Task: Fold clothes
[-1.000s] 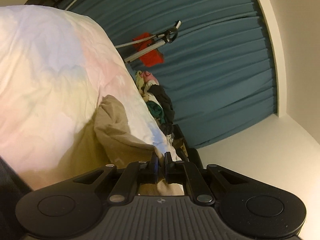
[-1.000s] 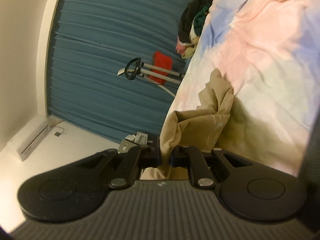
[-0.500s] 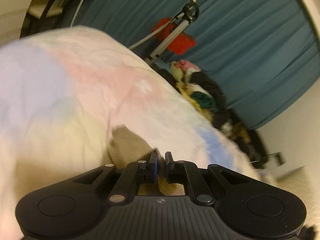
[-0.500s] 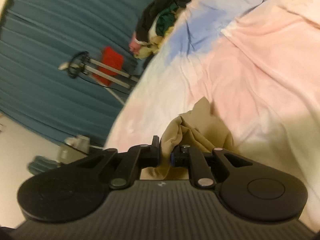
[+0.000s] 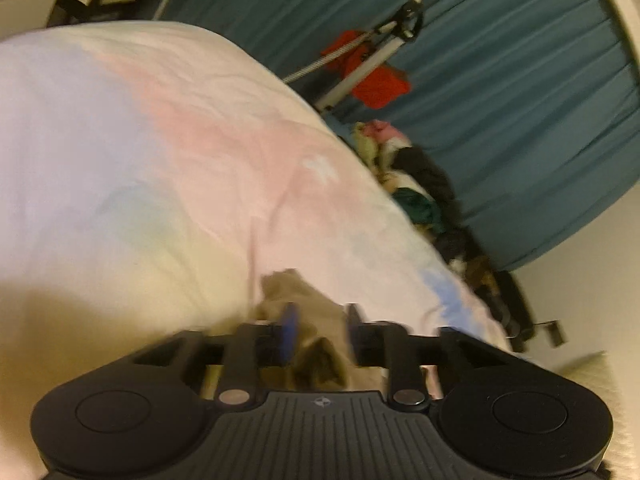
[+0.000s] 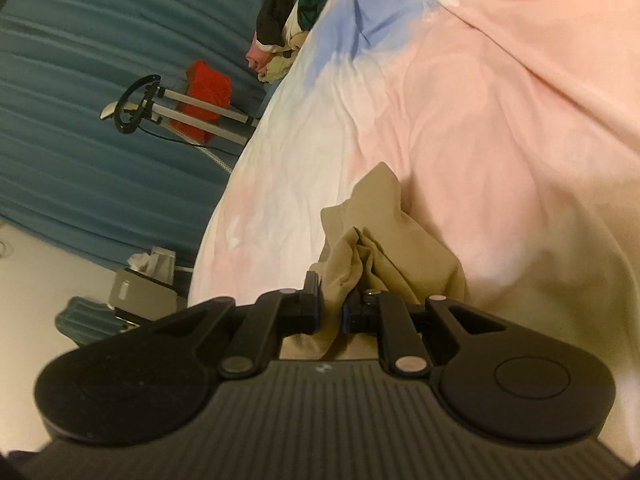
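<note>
Tan garment [image 6: 376, 240] is lying bunched on the bed [image 6: 500, 100], over the pastel pink-blue-yellow cover. Right hand-held gripper [image 6: 331, 304] is pinching a fold of it, fingers clamped on the cloth. Left hand-held gripper [image 5: 318, 332] is opening, fingers apart, tan cloth lying loose between them. Pile of mixed clothes [image 5: 416, 188] is sitting at the bed's far edge, before the teal curtain [image 5: 520, 100].
</note>
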A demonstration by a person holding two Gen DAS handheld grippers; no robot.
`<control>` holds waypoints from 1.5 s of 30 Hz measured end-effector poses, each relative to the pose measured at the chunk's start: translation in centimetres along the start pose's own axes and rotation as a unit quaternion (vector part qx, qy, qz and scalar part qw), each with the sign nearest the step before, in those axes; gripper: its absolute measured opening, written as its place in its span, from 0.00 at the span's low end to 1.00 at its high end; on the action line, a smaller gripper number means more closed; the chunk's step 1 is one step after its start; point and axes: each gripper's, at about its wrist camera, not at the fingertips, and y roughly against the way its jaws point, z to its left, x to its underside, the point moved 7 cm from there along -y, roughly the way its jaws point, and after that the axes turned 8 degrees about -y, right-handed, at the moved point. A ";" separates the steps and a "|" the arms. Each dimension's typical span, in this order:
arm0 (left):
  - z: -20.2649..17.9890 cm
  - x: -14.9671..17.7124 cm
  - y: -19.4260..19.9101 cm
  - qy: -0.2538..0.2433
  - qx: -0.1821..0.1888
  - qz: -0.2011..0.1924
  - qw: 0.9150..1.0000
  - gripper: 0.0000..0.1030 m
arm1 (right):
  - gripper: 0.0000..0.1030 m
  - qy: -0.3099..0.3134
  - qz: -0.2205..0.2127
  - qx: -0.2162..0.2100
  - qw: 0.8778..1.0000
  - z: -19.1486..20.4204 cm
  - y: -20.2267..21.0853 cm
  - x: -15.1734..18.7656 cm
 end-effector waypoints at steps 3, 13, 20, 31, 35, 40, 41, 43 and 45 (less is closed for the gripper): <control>-0.5 0.7 0.2 -0.012 0.023 0.008 1.000 0.61 | 0.14 -0.020 0.009 -0.012 1.000 -0.6 0.1 -0.1; -4.5 2.8 0.4 -0.178 0.001 -0.007 0.984 0.31 | 0.14 -0.029 0.015 -0.054 0.998 0.4 1.5 0.3; -4.0 3.3 1.5 -0.154 -0.003 0.026 0.988 0.51 | 0.14 -0.033 0.018 -0.070 0.997 0.8 2.0 0.5; -3.8 4.1 0.8 -0.172 -0.020 0.032 0.984 0.30 | 0.14 -0.017 0.019 -0.081 0.996 1.4 1.9 0.5; -5.4 3.2 1.6 -0.220 -0.029 -0.017 0.975 0.11 | 0.14 -0.008 0.019 -0.090 0.996 2.1 1.6 -0.1; -6.9 0.2 0.9 -0.219 -0.042 -0.081 0.971 0.11 | 0.17 0.040 0.020 -0.092 0.995 4.2 0.0 -0.7; -6.8 -0.1 0.3 -0.217 -0.045 -0.079 0.972 0.12 | 0.29 0.053 0.020 -0.088 0.994 4.7 -0.4 -0.8; -6.4 0.0 -0.8 -0.219 -0.050 -0.057 0.973 0.18 | 0.67 0.084 0.029 -0.090 0.992 5.5 -0.4 -0.2; -6.2 0.6 -0.9 -0.227 -0.049 -0.041 0.972 0.48 | 0.84 0.117 0.039 -0.098 0.988 6.4 0.1 0.8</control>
